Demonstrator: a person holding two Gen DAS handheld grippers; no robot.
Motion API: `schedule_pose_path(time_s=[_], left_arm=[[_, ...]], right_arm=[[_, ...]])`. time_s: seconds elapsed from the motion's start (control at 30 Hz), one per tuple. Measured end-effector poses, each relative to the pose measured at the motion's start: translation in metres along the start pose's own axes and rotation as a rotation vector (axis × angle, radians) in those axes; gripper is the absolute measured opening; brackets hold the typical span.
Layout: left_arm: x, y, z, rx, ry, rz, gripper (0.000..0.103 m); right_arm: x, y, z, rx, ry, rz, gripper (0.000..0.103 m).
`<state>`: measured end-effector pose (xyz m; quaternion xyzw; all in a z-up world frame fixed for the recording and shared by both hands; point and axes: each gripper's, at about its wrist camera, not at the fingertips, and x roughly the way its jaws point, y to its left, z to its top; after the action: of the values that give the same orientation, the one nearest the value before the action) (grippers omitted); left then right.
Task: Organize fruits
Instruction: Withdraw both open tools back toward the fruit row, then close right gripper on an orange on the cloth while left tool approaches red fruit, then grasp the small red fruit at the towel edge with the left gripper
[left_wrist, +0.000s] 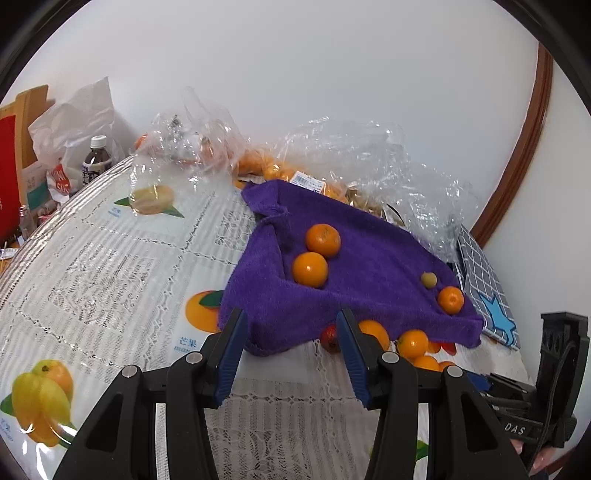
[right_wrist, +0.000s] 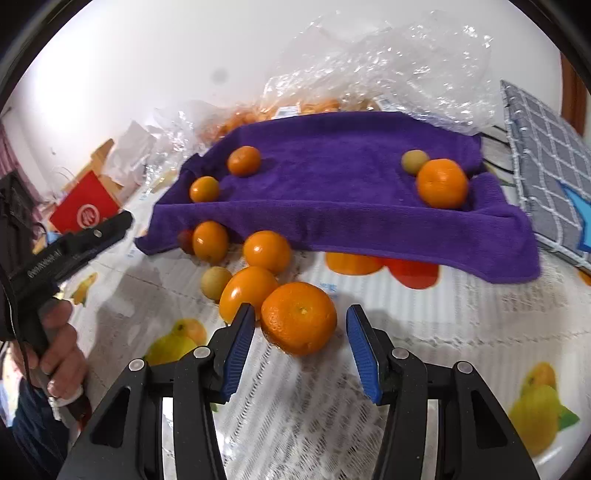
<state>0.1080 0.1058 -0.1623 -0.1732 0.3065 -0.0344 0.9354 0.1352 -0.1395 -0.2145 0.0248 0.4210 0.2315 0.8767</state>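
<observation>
Tools both part-open, grasping nothing. Right tool (right_wrist: 300, 330) hovers over desk (right_wrist: 424, 321); large mandarin (right_wrist: 299, 317) sits at its tips, nearer left pad, contact unclear. Left tool (left_wrist: 291, 332) released, empty, aimed at front edge of purple towel (left_wrist: 369, 266). Four fruits lie on towel, more loose on desk before it, more in clear bags (left_wrist: 351, 155) behind. Writing: "DAS" on right tool's body in left view; dark bottle (left_wrist: 96, 162) label unreadable.

Both grippers (left_wrist: 291, 354) (right_wrist: 301, 347) are built of black plastic with ribbed blue pads (right_wrist: 364, 354) and silver rivets (right_wrist: 201, 352).
</observation>
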Motion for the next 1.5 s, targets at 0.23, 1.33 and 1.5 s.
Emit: schedule_pose_path(time_s=[0.23, 1.33, 1.5], left_arm=[[0.008, -0.013, -0.007, 0.058, 0.062, -0.055, 0.048], [0.067, -0.046, -0.002, 0.121, 0.224, 0.038, 0.023], [0.06, -0.036, -0.003, 0.067, 0.202, -0.004, 0.023]], right_arm=[[-0.011, -0.003, -0.004, -0.025, -0.037, -0.059, 0.04], [-0.025, -0.044, -0.019, 0.009, -0.028, -0.207, 0.046], [-0.025, -0.043, -0.018, 0.013, -0.032, -0.202, 0.046]])
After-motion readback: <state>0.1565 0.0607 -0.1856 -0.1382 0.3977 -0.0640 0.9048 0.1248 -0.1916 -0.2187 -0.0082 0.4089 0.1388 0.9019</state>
